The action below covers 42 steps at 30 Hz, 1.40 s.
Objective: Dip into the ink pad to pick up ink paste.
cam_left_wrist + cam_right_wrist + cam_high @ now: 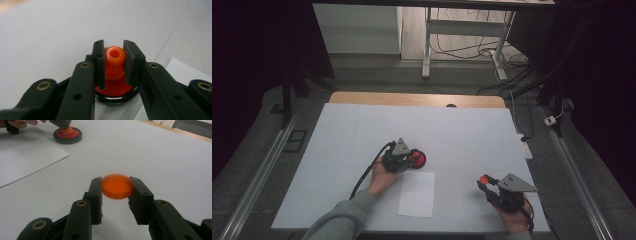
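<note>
— While the white-covered table (362, 130) is spreading wide under both hands, what is lying on it?

— A white sheet of paper (417, 194) is lying near the front edge, between the hands.

— And the left gripper (408, 160)?

— Its fingers (130, 62) are clamping the orange knob (114, 62) of a stamp that is standing in its round black-rimmed red base (417, 159) — just beyond the paper.

— The right gripper (484, 181)?

— It is hovering at the front right, its fingers (96, 192) pinching an orange round cap (116, 186) by its rim.
</note>
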Each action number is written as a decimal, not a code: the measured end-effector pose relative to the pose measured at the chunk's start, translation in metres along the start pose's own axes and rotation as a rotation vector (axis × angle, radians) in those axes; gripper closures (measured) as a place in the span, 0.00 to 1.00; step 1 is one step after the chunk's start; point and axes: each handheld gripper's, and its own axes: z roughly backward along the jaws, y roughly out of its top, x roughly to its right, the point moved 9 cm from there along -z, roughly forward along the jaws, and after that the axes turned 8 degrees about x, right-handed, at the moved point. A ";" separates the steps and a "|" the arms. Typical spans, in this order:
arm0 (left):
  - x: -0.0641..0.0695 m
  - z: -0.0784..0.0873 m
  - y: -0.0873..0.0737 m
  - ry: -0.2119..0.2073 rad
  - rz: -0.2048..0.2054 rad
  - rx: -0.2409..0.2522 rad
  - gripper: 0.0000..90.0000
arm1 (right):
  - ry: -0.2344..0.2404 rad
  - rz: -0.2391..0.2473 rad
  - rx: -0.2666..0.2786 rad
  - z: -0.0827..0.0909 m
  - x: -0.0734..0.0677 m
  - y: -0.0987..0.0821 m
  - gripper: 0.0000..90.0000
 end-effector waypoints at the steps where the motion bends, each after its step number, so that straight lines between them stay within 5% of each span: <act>1: 0.001 0.003 0.007 -0.018 0.032 0.035 0.81 | -0.002 0.002 0.000 0.000 0.000 0.000 0.71; 4: 0.005 0.010 0.021 -0.081 0.134 0.084 0.81 | -0.003 -0.001 -0.004 0.000 0.002 -0.002 0.71; 9: 0.002 0.018 0.026 -0.101 0.198 0.097 0.81 | -0.001 -0.003 -0.002 0.000 0.003 -0.001 0.71; 15: 0.000 0.027 0.034 -0.107 0.221 0.120 0.81 | 0.002 -0.001 -0.003 -0.002 0.002 -0.001 0.71; 21: 0.000 0.038 0.045 -0.173 0.309 0.148 0.81 | 0.005 0.001 -0.002 -0.002 0.002 0.000 0.71; 42: 0.006 0.044 0.045 -0.226 0.291 0.097 0.80 | 0.012 0.004 -0.009 -0.004 0.001 -0.001 0.71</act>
